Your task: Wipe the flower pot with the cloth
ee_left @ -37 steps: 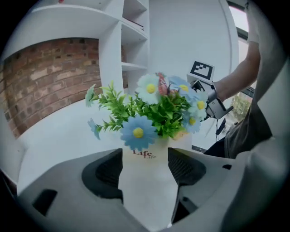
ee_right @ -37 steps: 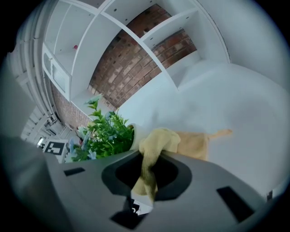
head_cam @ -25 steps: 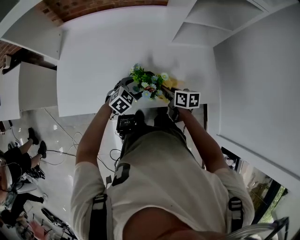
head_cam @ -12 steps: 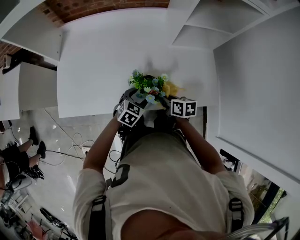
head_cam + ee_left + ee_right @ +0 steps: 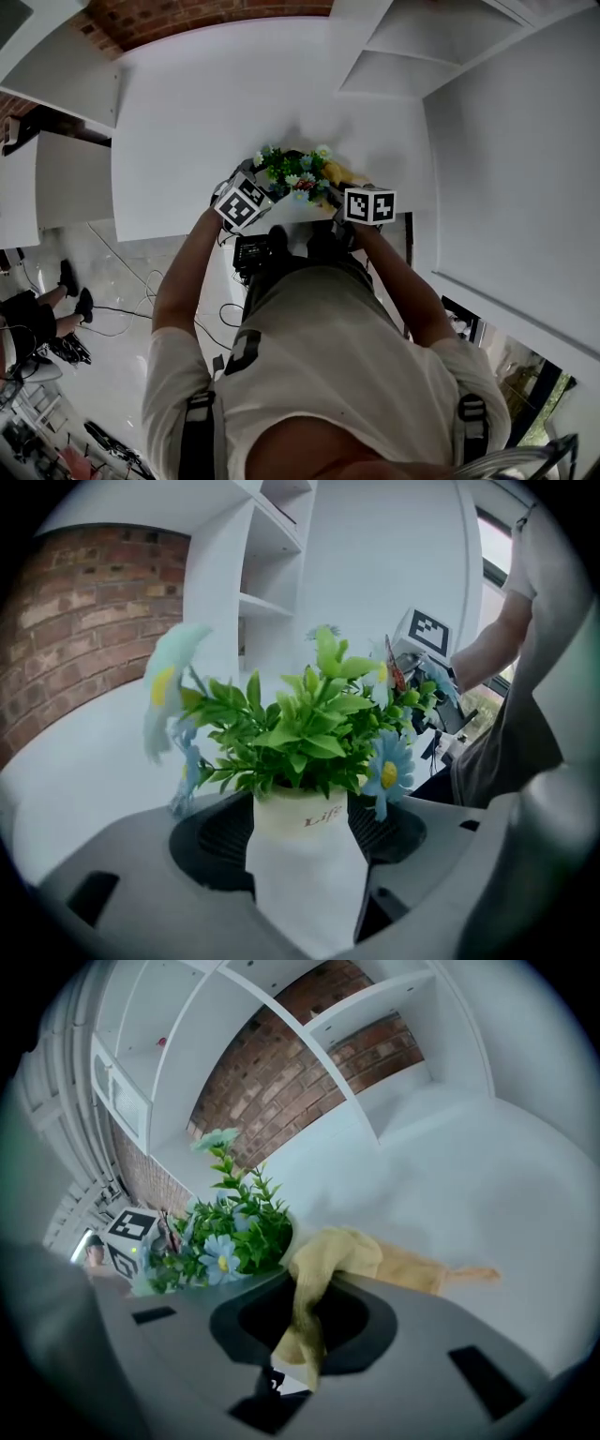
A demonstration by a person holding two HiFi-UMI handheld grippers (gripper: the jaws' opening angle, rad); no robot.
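Now the left tongs point(image 5: 302, 822), just opened wider, hug the one white flower pot point(image 5: 300, 892) at the bench point(image 5: 206, 112) edge. The right tongs point(image 5: 305, 1321) pinch one yellow cloth point(image 5: 333, 1255), right beside the pot.

Premises are presenting as an indoor studio or test room fitted out like a home interior. A plain white table point(image 5: 187, 122) is running up to an exposed brick wall point(image 5: 187, 14), and white open shelving point(image 5: 267, 564) is rising beside it. The pale glossy floor point(image 5: 122, 253) is reflecting light, and loose cables point(image 5: 131, 307) are trailing across it. A black box point(image 5: 253, 251) is showing just off the table's near edge. At the left margin a second person point(image 5: 42, 314) is sitting among further equipment, too small to identify.
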